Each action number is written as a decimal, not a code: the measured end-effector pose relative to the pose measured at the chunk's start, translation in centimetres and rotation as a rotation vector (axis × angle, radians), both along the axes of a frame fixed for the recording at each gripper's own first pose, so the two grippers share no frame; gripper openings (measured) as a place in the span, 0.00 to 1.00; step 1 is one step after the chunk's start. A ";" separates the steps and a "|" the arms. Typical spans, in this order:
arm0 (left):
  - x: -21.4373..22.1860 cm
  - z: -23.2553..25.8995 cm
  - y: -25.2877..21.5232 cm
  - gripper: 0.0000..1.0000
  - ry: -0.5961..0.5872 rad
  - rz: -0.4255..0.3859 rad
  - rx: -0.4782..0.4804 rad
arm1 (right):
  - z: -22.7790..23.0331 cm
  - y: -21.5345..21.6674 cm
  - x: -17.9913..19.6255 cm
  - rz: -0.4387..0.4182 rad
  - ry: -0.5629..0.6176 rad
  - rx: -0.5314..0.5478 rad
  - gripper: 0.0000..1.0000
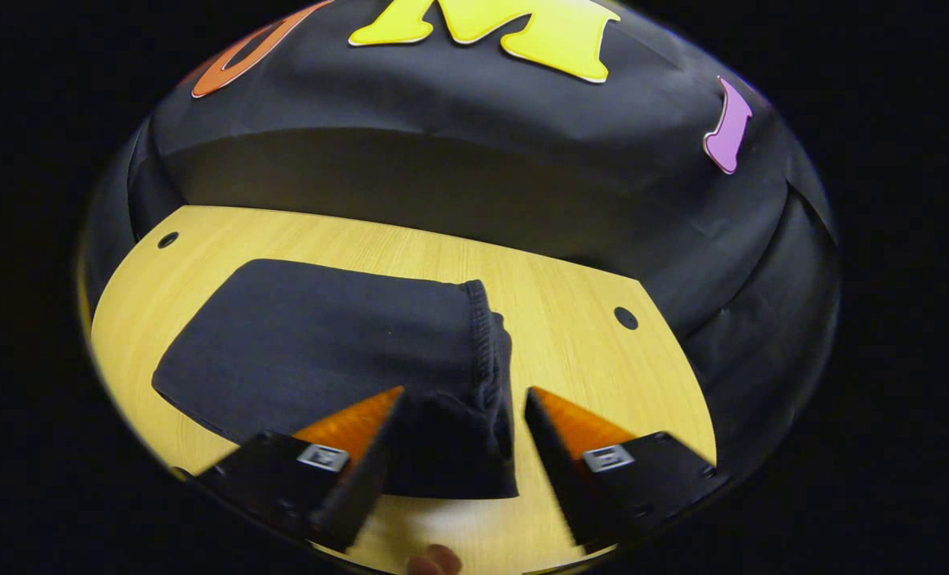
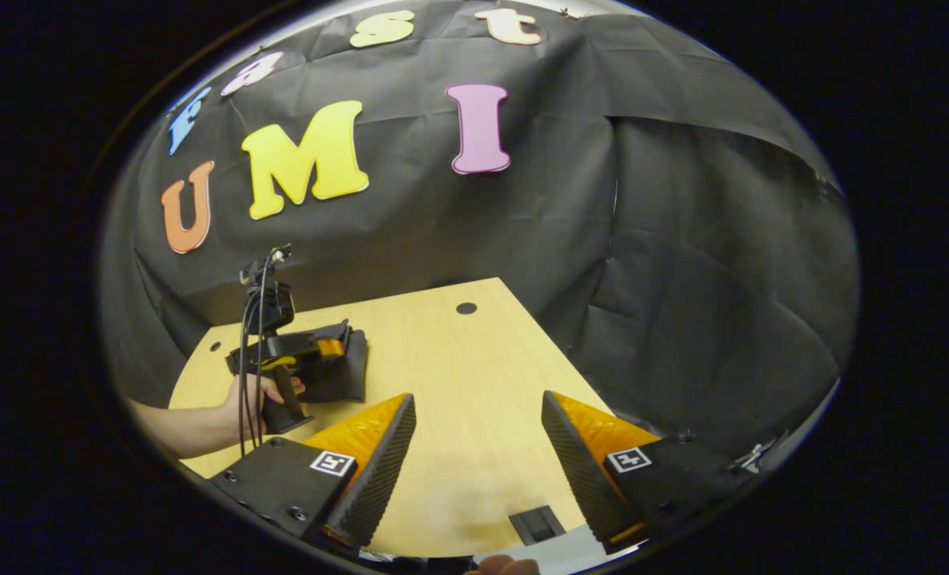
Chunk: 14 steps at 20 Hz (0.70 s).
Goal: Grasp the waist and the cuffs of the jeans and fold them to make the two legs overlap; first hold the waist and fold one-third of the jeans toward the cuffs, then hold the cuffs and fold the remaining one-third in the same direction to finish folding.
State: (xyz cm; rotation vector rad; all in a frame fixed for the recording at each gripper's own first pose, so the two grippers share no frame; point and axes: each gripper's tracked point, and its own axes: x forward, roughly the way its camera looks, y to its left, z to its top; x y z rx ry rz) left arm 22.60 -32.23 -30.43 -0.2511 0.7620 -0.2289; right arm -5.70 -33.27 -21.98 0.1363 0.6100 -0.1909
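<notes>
**Kid:** Why are the jeans (image 1: 323, 351) such a small pile on the table (image 1: 570, 319)?

**Helper:** They look folded up already, so they lie flat near the left side of the table.

**Kid:** Why is the left claw (image 1: 462, 431) right there?

**Helper:** Its fingers are spread wide around the stretchy waist end, maybe to tidy it. It grips nothing.

**Kid:** And the right claw (image 2: 478, 447)?

**Helper:** It's wide open too, over bare wood, well apart from the jeans. I think it's keeping out of the way.

Between the left gripper's (image 1: 465, 399) parted jaws lay the folded jeans (image 1: 339, 351), while bare counter (image 2: 474, 375) stretched open between and ahead of the right gripper's (image 2: 478, 403) jaws.
</notes>
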 end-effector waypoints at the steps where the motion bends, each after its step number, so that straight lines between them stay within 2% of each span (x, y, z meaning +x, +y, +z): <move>1: -0.3 0.0 -0.1 1.00 -0.004 -0.005 0.006 | 0.0 0.3 0.1 0.006 -0.001 0.004 0.98; 8: -3.6 5.9 3.3 1.00 -0.073 -0.007 -0.045 | 1.9 5.7 1.7 0.122 -0.071 0.000 0.98; 11: -4.9 10.9 7.3 1.00 -0.181 0.018 -0.027 | 3.7 10.2 3.5 0.219 -0.130 0.005 0.98; 12: -5.3 12.8 8.9 1.00 -0.227 0.028 -0.010 | 4.3 11.5 3.5 0.250 -0.154 0.009 0.94; 13: -5.9 14.8 10.7 1.00 -0.275 0.036 0.013 | 5.1 13.0 4.0 0.276 -0.182 0.012 0.98; 14: -6.6 16.5 12.7 0.99 -0.313 0.049 0.042 | 5.8 14.0 4.4 0.292 -0.207 0.011 0.98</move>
